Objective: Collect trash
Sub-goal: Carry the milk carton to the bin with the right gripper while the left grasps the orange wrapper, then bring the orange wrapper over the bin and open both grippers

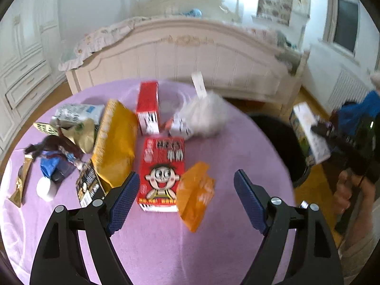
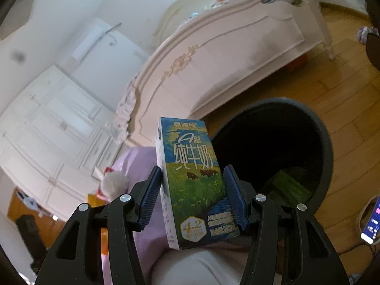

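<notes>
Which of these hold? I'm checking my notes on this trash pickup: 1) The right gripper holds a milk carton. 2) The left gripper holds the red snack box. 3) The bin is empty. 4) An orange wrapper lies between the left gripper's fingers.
1) True: the right gripper clamps the milk carton.
2) False: the left gripper is open; the red snack box lies on the purple tablecloth.
3) False: the black bin has something green inside.
4) True: the orange wrapper sits there, ungripped.

A round tabletop (image 1: 237,147) draped in lilac cloth carries scattered litter: two red cartons (image 1: 161,173), a yellow bag (image 1: 116,147), an orange wrapper (image 1: 194,194), crumpled packets (image 1: 76,128) and white fluff (image 1: 201,116).
</notes>
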### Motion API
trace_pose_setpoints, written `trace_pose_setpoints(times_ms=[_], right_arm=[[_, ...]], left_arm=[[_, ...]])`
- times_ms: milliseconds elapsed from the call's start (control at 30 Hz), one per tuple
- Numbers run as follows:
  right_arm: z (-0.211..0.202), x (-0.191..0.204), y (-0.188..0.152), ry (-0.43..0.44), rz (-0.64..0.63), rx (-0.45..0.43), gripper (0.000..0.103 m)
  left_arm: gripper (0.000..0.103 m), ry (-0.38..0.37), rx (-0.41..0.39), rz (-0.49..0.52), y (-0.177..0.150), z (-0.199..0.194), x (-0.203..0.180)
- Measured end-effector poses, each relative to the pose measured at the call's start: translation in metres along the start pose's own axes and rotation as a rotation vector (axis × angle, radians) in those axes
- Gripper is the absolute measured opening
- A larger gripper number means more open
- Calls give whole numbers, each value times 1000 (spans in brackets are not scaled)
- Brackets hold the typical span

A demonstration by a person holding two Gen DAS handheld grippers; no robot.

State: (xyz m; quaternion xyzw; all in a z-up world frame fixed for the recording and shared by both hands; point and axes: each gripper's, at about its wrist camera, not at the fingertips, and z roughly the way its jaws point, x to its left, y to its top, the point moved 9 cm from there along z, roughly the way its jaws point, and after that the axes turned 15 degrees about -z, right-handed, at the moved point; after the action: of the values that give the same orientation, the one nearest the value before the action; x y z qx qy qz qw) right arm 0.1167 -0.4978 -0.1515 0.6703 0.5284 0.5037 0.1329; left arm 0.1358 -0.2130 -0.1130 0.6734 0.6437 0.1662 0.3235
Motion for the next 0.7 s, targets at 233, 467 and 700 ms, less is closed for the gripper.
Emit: trace_pose_setpoints(times_ms=[233, 467, 700], right_arm=[[1, 7, -12, -12, -19, 40, 55], [2, 11, -13, -5, -28, 38, 55], [3, -14, 3, -68, -5, 13, 55]], left_arm=[[30, -31, -1, 12, -4, 2, 3], [27, -97, -30, -7, 4, -10, -15], [27, -336, -16, 18, 34, -3, -107]])
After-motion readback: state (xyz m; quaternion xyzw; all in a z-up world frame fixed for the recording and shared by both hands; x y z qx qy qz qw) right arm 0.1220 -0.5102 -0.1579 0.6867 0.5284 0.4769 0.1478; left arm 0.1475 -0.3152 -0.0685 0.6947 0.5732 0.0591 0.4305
